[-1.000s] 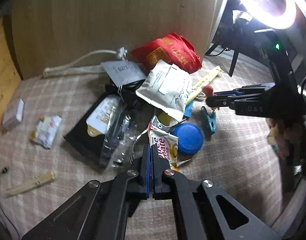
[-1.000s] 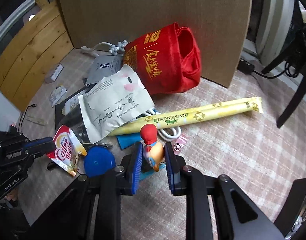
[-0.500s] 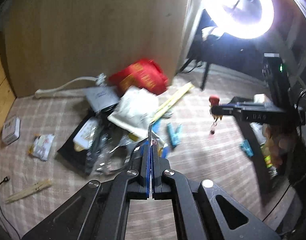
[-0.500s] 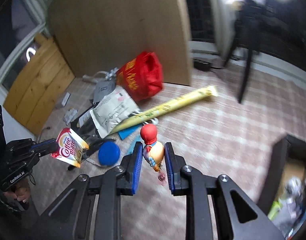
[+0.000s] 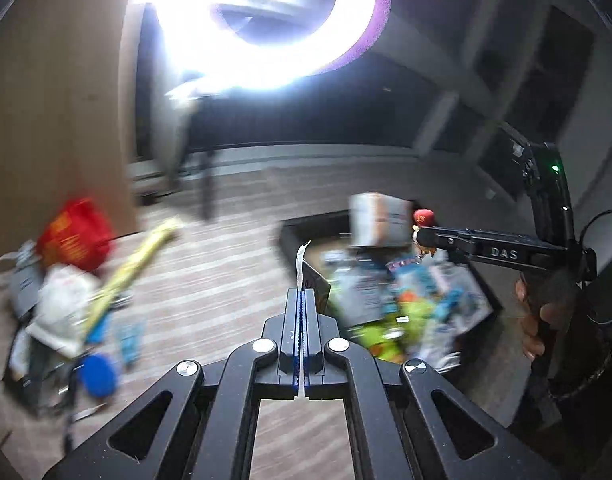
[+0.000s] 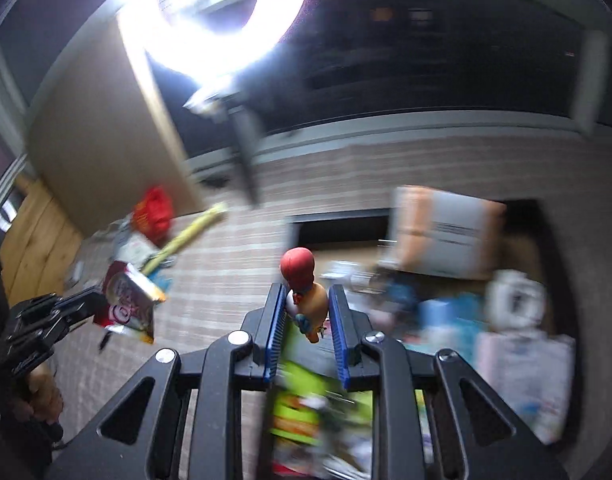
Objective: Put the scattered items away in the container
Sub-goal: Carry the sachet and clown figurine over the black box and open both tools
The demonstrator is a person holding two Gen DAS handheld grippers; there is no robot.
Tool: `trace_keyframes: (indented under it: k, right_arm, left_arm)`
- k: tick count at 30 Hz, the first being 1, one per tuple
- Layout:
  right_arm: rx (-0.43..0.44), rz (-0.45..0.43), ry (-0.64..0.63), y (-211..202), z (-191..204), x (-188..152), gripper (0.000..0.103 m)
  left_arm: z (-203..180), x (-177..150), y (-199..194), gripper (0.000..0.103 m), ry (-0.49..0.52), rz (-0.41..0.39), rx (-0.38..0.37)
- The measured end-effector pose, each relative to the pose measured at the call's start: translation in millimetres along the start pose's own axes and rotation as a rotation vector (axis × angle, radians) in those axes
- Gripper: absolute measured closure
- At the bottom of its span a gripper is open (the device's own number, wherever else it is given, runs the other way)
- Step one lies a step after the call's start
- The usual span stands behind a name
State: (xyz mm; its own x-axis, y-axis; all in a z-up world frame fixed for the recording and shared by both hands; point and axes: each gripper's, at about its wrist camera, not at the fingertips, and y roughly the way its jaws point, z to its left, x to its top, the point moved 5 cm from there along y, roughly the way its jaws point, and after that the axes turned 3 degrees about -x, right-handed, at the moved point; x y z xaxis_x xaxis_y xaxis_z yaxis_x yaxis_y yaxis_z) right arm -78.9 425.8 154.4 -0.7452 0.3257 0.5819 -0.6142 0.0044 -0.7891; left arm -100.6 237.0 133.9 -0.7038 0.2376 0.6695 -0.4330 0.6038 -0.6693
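My left gripper (image 5: 302, 294) is shut on the Coffee-mate sachet (image 5: 302, 268), seen edge-on in its own view and as a red and white packet in the right wrist view (image 6: 126, 300), held in the air near the container's left edge. My right gripper (image 6: 306, 296) is shut on a small red-headed toy figure (image 6: 304, 280) and holds it over the black container (image 6: 337, 226), which holds several items. The figure also shows in the left wrist view (image 5: 422, 220), above the container (image 5: 306, 226). Both views are blurred.
Scattered items lie on the checked cloth at left: a red pouch (image 5: 74, 236), a long yellow tea stick (image 5: 138, 264), a white packet (image 5: 62, 304), a blue round lid (image 5: 98, 374). A cardboard box (image 6: 441, 236) stands in the container. A bright ring light (image 5: 258, 24) glares overhead.
Both grippers have swung right from the pile toward the container, carrying the sachet and the toy figure. The container has come into view under the right gripper.
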Motion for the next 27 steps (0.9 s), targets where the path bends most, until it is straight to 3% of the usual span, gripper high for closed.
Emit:
trace_keyframes:
  k: [7,8,9,10,11,13,18,27]
  right_arm:
    - [-0.123,-0.011,0.115,-27.0,-81.0,-18.7,0.081]
    - [-0.132,-0.012,0.123,-28.8,-87.8,-20.0,0.074]
    - [-0.157,-0.009,0.140,-30.2,-95.5,-20.9,0.064]
    - [-0.186,-0.014,0.158,-33.6,-101.9,-21.8,0.041]
    - [-0.199,-0.045,0.167,-39.2,-105.6,-21.6,0.036]
    - [-0.204,-0.092,0.173,-47.3,-106.2,-20.7,0.036]
    - [-0.151,-0.073,0.159,-35.6,-90.5,-11.9,0.036]
    - [-0.061,-0.011,0.052,9.5,-16.6,3.1,0.036]
  left_arm:
    - [-86.1,16.6,41.4,0.102,0.103,0.052,-0.115]
    - [-97.3,17.7,49.0,0.099,0.117,0.068,-0.131]
    - [-105.9,17.2,56.3,0.075,0.133,0.097,-0.123]
    - [-112.1,16.7,63.2,0.048,0.146,0.126,-0.088]
    - [-118.0,15.9,65.8,0.046,0.170,0.122,-0.061]
    - [-123.5,15.5,63.1,0.050,0.207,0.090,-0.051]
    - [-105.2,14.9,53.0,0.050,0.201,0.083,-0.013]
    - [-15.0,13.6,27.8,0.050,0.061,0.078,0.109]
